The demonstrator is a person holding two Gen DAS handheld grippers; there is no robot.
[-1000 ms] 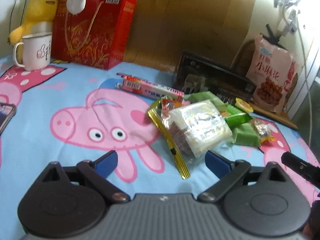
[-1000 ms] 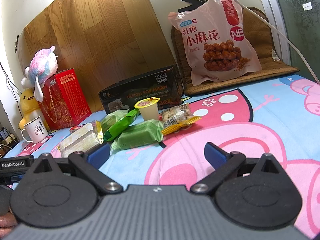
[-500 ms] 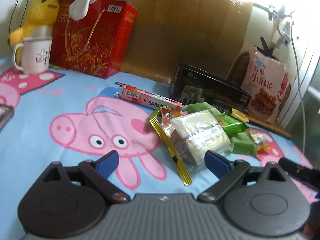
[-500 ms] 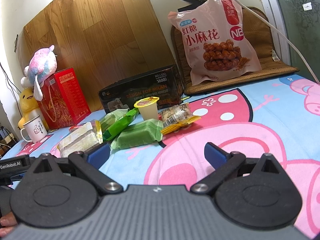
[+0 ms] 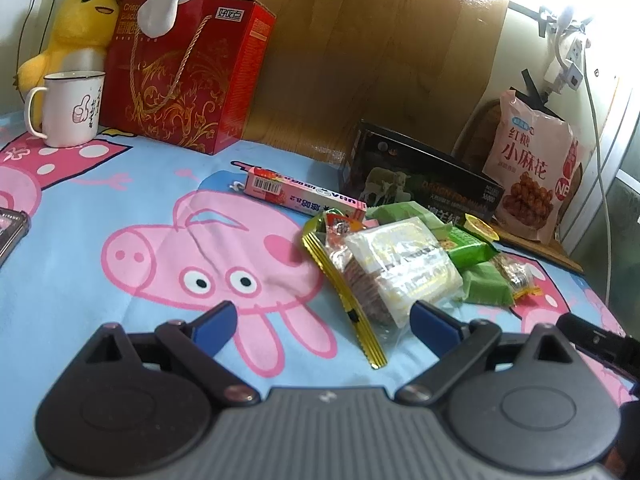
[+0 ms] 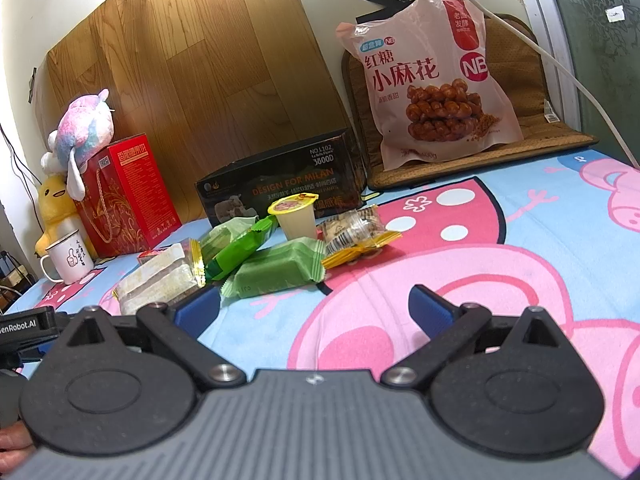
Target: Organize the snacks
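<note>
While both grippers hang low over the cartoon pig sheet (image 5: 80,288), each has its blue fingers spread wide with nothing between them. A white mug (image 5: 70,108) stands at the far left, in front of a yellow duck toy (image 5: 76,32); what it holds cannot be seen. Beside it a red gift box (image 5: 188,76) stands shut, with a pastel plush (image 6: 84,130) resting on top. A black carton (image 6: 280,184) lies closed against the wood panel, and a large pink bag (image 6: 432,76) of fried twists leans sealed on a brown mat (image 6: 532,136).

The snacks lie heaped on the sheet in front of the black carton: a clear pack of pale cakes (image 5: 400,268) with a gold striped edge, two green wrapped bars (image 6: 276,270), a small jelly cup (image 6: 296,216) with a yellow lid, a clear candy packet (image 6: 352,228) on gold foil, and a long pink box (image 5: 304,198) lying apart toward the red gift box.

From the left gripper (image 5: 324,318), the cake pack sits just ahead, its near end touching or almost touching the right finger. From the right gripper (image 6: 316,306), the heap lies ahead and to the left, the cake pack just beyond the left finger, the green bar close in front.
</note>
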